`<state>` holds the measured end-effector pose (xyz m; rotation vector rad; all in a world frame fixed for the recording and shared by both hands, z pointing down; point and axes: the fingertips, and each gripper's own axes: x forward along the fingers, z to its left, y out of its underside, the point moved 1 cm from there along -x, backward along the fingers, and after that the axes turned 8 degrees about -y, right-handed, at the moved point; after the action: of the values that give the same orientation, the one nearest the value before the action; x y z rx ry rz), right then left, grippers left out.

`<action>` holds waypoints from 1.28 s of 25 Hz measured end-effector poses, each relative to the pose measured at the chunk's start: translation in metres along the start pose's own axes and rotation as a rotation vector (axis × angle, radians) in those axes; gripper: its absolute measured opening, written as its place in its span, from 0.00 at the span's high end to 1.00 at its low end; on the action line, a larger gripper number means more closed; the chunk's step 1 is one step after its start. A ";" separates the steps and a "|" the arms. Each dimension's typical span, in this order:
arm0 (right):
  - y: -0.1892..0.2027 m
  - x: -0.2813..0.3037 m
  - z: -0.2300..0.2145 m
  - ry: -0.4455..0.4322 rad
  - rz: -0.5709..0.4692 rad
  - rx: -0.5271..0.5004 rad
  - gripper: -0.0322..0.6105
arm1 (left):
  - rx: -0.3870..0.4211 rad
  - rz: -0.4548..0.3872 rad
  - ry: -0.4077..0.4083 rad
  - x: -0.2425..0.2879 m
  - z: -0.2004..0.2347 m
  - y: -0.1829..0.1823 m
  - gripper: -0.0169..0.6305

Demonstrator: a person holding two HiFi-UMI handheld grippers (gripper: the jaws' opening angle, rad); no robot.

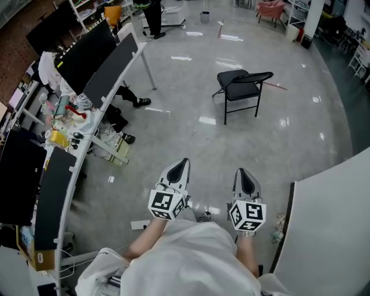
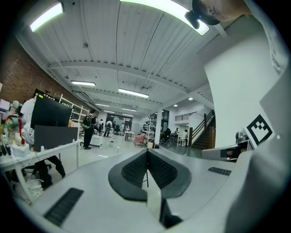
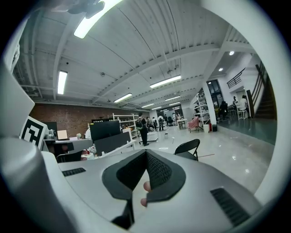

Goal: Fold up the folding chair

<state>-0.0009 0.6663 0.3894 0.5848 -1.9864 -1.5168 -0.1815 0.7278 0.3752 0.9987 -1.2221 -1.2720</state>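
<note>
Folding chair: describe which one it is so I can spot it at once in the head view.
Start at the long desk along the left, then look right across the open grey floor. The folding chair stands alone there, unfolded: black with thin metal legs, unlike the pink armchair far behind it.

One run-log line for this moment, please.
stage: before contact | folding chair: unfolded, standing, untouched | left gripper: shut, empty | right gripper: shut, empty

Glossy grey floor (image 1: pixel 185 144), 1 open black folding chair (image 1: pixel 241 88) on it, perhaps a red rod (image 1: pixel 277 87) beside.
</note>
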 end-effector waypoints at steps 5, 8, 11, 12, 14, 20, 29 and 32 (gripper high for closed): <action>0.000 -0.018 -0.014 0.015 0.003 0.017 0.94 | -0.042 0.017 0.006 -0.005 -0.020 0.006 0.96; -0.004 -0.022 -0.022 0.019 -0.006 0.017 0.94 | -0.029 0.028 -0.019 -0.003 -0.024 0.007 0.96; -0.002 -0.015 -0.029 0.027 -0.001 0.017 0.94 | -0.023 0.034 -0.035 0.005 -0.019 0.008 0.96; 0.000 -0.013 -0.030 0.032 0.003 0.020 0.94 | -0.026 0.037 -0.036 0.008 -0.016 0.009 0.96; 0.004 -0.012 -0.032 0.044 0.013 0.023 0.94 | -0.032 0.044 -0.036 0.012 -0.014 0.012 0.96; 0.008 -0.003 -0.051 0.100 0.021 0.040 0.94 | -0.020 0.044 0.000 0.035 -0.016 0.013 0.96; 0.017 0.068 -0.045 0.087 0.092 0.028 0.94 | -0.063 0.081 -0.026 0.080 0.035 0.028 0.96; 0.011 0.100 -0.038 0.065 0.109 0.014 0.94 | -0.085 0.085 -0.043 0.100 0.060 0.025 0.96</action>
<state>-0.0498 0.5768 0.4245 0.5158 -1.9485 -1.4026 -0.2468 0.6370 0.4172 0.8537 -1.2209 -1.2734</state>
